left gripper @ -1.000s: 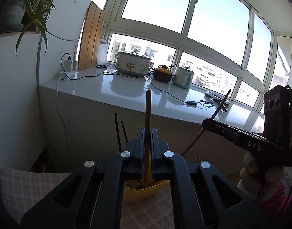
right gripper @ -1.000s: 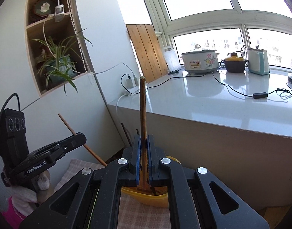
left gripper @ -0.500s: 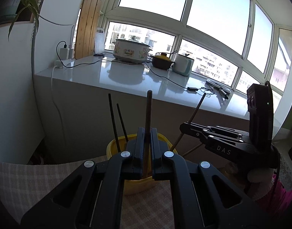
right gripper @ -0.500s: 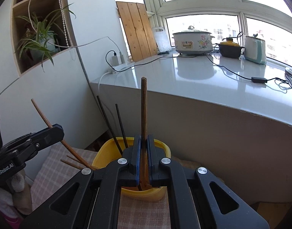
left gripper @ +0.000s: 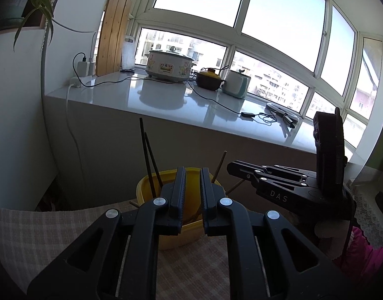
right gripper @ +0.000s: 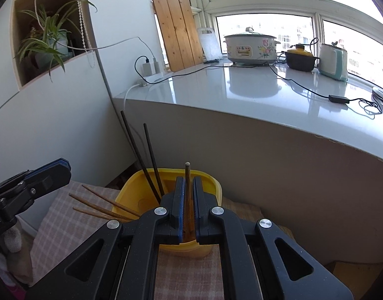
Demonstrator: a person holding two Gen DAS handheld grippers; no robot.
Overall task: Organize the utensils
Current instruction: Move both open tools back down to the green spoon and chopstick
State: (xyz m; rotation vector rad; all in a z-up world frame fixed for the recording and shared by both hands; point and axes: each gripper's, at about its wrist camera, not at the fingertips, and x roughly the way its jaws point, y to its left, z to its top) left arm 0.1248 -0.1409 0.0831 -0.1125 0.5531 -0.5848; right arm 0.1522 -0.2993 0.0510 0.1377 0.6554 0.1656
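over the yellow tub [right gripper: 209, 182], we release chopsticks upright.
left gripper [left gripper: 191, 177] opening, empty; right gripper [right gripper: 188, 185] clamps a wooden chopstick [right gripper: 187, 175].

Checked cloth surface with a yellow tub, white counter behind

A beige-and-white checked cloth [right gripper: 186, 272] covers the near surface; a round yellow plastic container [right gripper: 209, 178] stands directly on it, and brown wooden chopsticks [right gripper: 101, 205] lie at the tub's 9 o'clock, tips running under its rim. Behind, at 12 o'clock, a glossy white counter [right gripper: 254, 95] carries a floral white slow cooker [right gripper: 251, 47], a dark clay pot with yellow lid [right gripper: 300, 60] and a pale teal-and-white kettle [right gripper: 332, 61] in a row toward 2 o'clock, a white power strip [right gripper: 151, 76] at 10 o'clock, and black cables [right gripper: 299, 87].
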